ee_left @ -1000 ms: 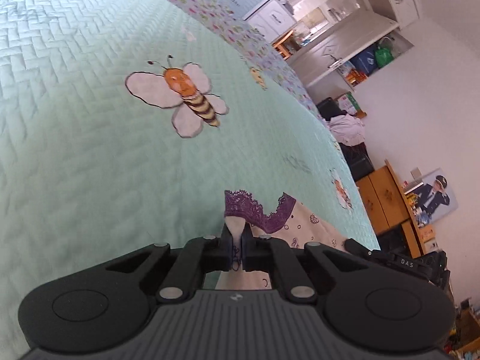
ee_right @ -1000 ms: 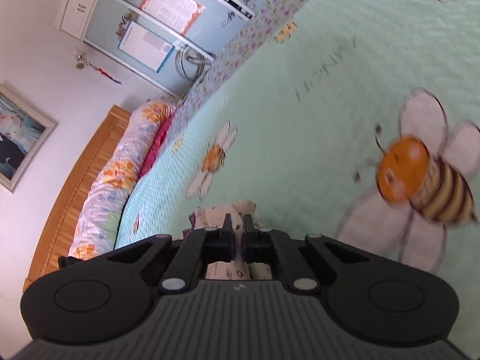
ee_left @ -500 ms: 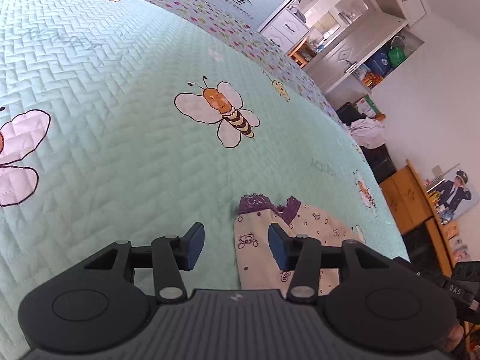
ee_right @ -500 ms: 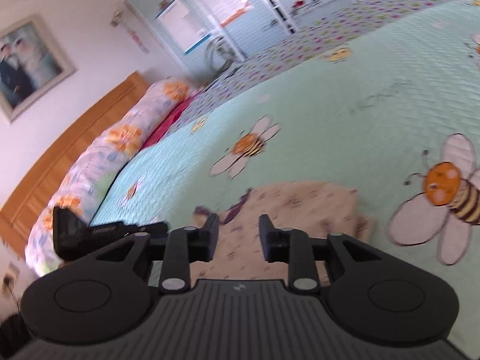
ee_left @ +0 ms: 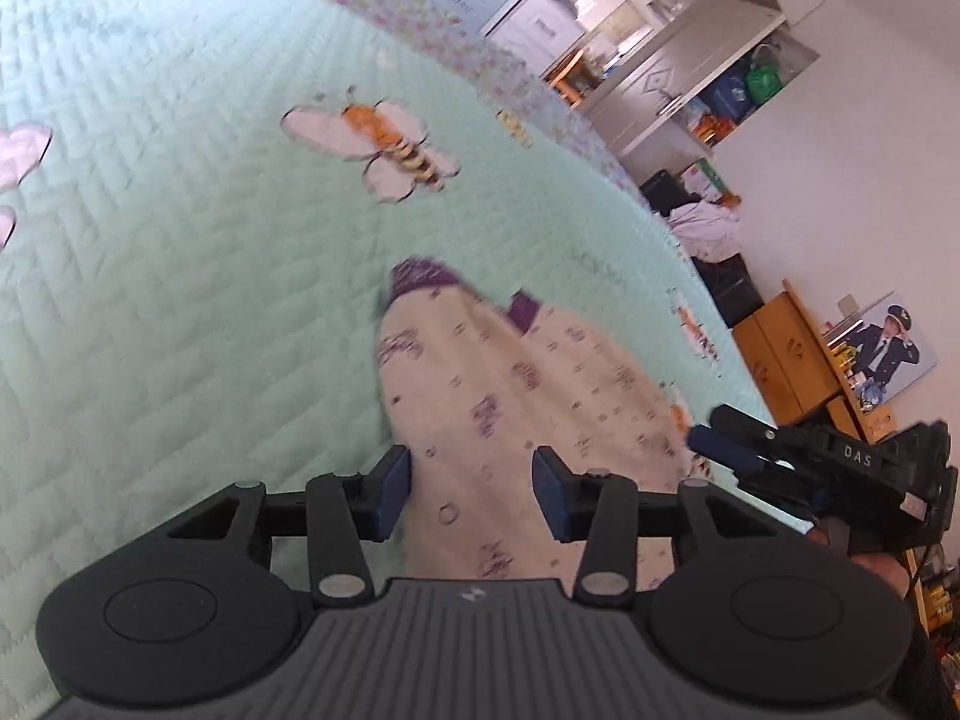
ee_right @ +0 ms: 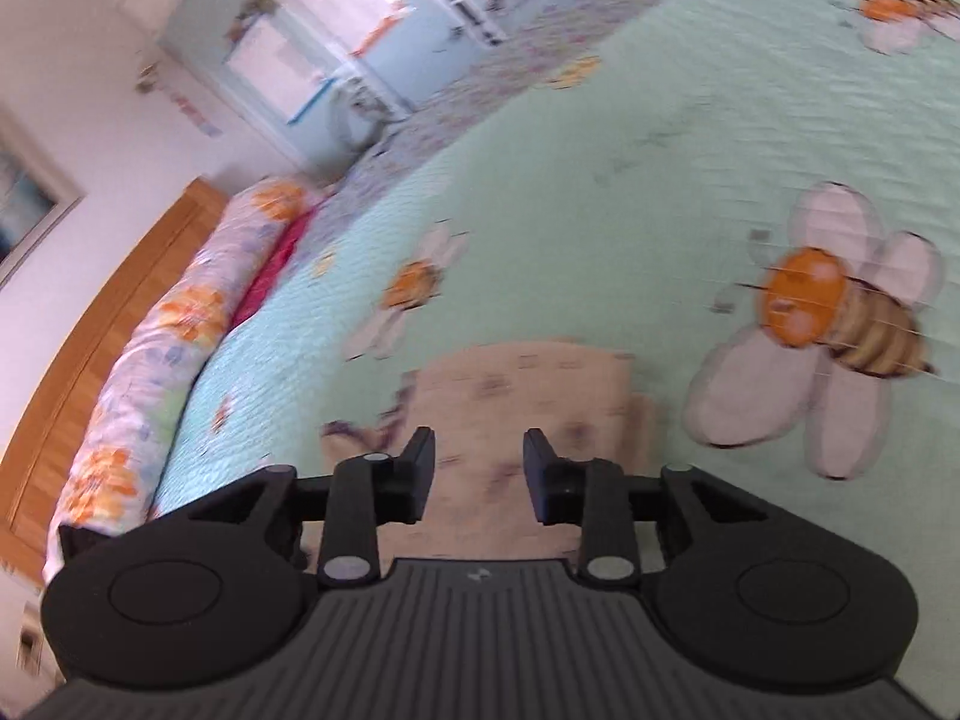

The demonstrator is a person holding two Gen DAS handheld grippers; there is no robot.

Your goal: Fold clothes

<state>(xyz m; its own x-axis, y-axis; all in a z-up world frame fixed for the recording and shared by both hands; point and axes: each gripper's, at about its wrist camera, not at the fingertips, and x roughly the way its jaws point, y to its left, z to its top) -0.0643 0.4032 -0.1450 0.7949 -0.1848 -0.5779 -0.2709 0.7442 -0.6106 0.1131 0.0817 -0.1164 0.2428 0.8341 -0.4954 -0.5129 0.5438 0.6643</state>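
1. We take the large bee stitched on the mint-green quilt as our landmark; in the right wrist view a similar bee sits to the right of the cloth.
2. We see the task's thing, a cream garment with small purple prints and purple lace trim, lying flat on the quilt, below the bee and nearer to the camera than it.
3. The lace end of the garment points toward the bee, well apart from it; the plain end runs back under our left gripper.
4. We hold the left gripper with its two blue-padded fingers spread wide, pinching nothing, the garment showing in the gap between them.
5. In the right wrist view the same garment lies just left of the bee, its near part between the fingers of our right gripper.
6. The right gripper is likewise spread apart and holds nothing; whether its tips touch the cloth we cannot tell, as the view is blurred.
7. In the left wrist view the right gripper appears far right of the bee, just beside the garment's right edge.
8. Away from the bee, at the quilt's left edge in the right wrist view, a floral bolster lies along a wooden headboard.
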